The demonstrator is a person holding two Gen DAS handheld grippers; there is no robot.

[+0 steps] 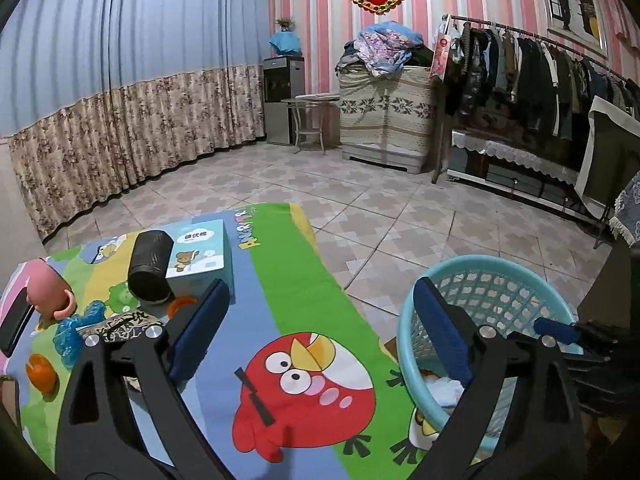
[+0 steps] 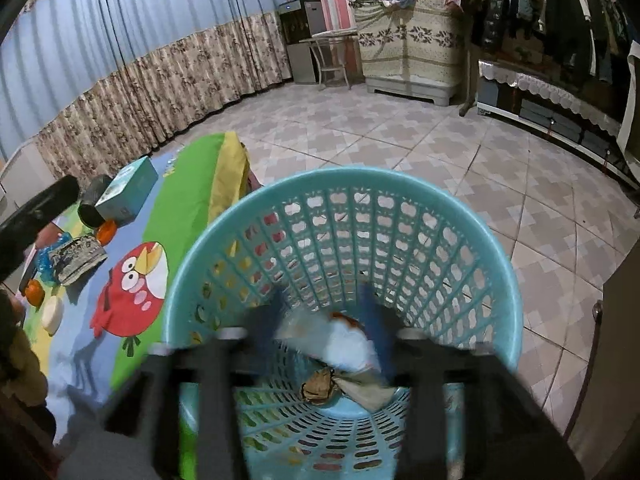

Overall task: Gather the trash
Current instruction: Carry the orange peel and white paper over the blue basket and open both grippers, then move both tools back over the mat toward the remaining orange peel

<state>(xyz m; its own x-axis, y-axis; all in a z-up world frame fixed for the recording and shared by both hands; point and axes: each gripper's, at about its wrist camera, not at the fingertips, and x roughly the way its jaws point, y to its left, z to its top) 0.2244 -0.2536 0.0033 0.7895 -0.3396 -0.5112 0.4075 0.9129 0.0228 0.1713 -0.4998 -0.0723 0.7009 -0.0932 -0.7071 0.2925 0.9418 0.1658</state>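
Trash already lies in the bottom of the turquoise basket point(image 2: 344, 208): a white wrapper point(image 2: 352, 346) and a brownish crumpled scrap point(image 2: 318, 386), so by my reading the collecting is partly done. The right gripper point(image 2: 326, 320) is poised over the basket mouth with its fingers blurred and spread on either side of the white wrapper; whether they touch it or have let it go, I cannot tell, though the gap between them looks wide. The left gripper point(image 1: 320, 328) hangs over the cartoon-print mat point(image 1: 280, 280), its jaws wide and holding nothing, with the basket at about three o'clock of it. More remains on the mat at roughly nine to ten o'clock in the left wrist view: a blue crinkled plastic piece point(image 1: 74, 330), a black-and-white printed packet point(image 1: 120, 326), an orange peel-like piece point(image 1: 42, 372) and another orange piece point(image 1: 182, 306). A black cylinder point(image 1: 150, 268), a light-blue box point(image 1: 204, 252) and a pink toy point(image 1: 50, 292) sit there too; these look less like rubbish, so several pickups seem left.
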